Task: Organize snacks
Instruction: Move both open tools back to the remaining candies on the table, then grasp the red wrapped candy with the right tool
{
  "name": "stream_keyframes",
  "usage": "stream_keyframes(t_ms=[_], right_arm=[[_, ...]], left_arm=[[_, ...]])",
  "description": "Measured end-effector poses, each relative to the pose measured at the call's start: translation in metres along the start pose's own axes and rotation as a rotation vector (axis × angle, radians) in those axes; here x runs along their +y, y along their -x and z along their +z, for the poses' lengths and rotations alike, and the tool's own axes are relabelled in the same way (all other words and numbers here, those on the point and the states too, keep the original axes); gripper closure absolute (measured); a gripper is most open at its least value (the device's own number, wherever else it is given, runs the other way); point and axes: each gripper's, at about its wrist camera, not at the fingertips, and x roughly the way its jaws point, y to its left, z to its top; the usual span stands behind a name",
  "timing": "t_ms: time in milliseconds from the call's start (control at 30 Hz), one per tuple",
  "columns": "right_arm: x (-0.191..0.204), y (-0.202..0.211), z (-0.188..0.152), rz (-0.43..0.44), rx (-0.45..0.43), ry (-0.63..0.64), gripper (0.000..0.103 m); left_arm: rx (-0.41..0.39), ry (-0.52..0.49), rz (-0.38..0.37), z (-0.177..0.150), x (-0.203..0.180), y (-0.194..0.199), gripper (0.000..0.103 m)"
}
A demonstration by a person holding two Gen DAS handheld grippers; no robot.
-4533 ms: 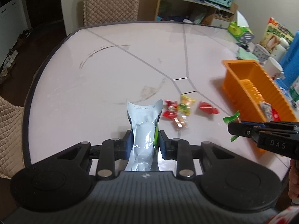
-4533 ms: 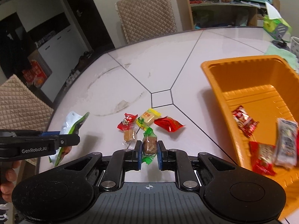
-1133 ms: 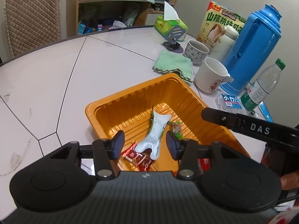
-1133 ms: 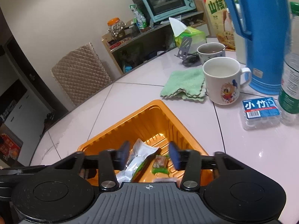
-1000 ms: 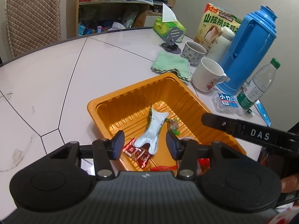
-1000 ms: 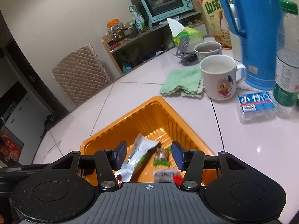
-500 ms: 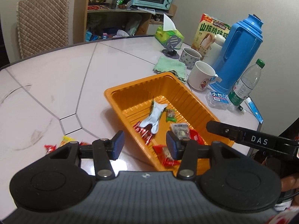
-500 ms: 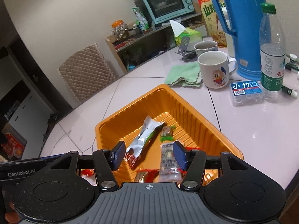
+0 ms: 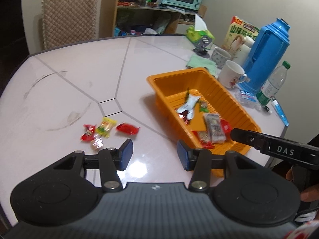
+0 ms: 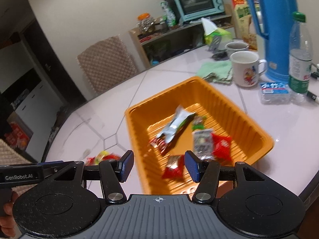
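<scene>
Left of the orange tray [image 9: 209,79]: loose snacks [image 9: 105,128] on the worktop [image 9: 79,79].
My tongs: left tongs [image 9: 154,155] and right tongs [image 10: 158,166] gape wide, empty.
Next grab: I'd lower squarely over one wrapper.

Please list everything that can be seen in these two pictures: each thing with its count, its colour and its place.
tray: 1, orange, on the table right of centre.
silver packet: 1, silver and green, in the tray.
wrapped snacks: several, mostly red, in the tray.
loose snacks: about four, red and yellow, on the table left of the tray.
mugs: 2, white, behind the tray.
thermos: 1, blue, right of the mugs.
water bottle: 1, clear with green cap, beside the thermos.
cloth: 1, green, behind the tray.
toaster oven: 1, teal, on the shelf.
left gripper: open, empty.
right gripper: open, empty.
</scene>
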Motion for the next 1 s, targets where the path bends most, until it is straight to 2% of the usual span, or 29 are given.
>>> stream_keyframes(t_ms=[367, 600, 1000], right_arm=[[0.055, -0.05, -0.009, 0.156, 0.085, 0.102, 0.046], [0.072, -0.097, -0.004, 0.168, 0.124, 0.17, 0.046], [0.093, -0.171, -0.004, 0.127, 0.217, 0.361, 0.046]], left_arm=[[0.021, 0.051, 0.118, -0.008, 0.047, -0.006, 0.058], [0.036, 0.086, 0.148, -0.007, 0.077, -0.024, 0.058], [0.076, 0.125, 0.198, 0.0, 0.115, -0.056, 0.058]])
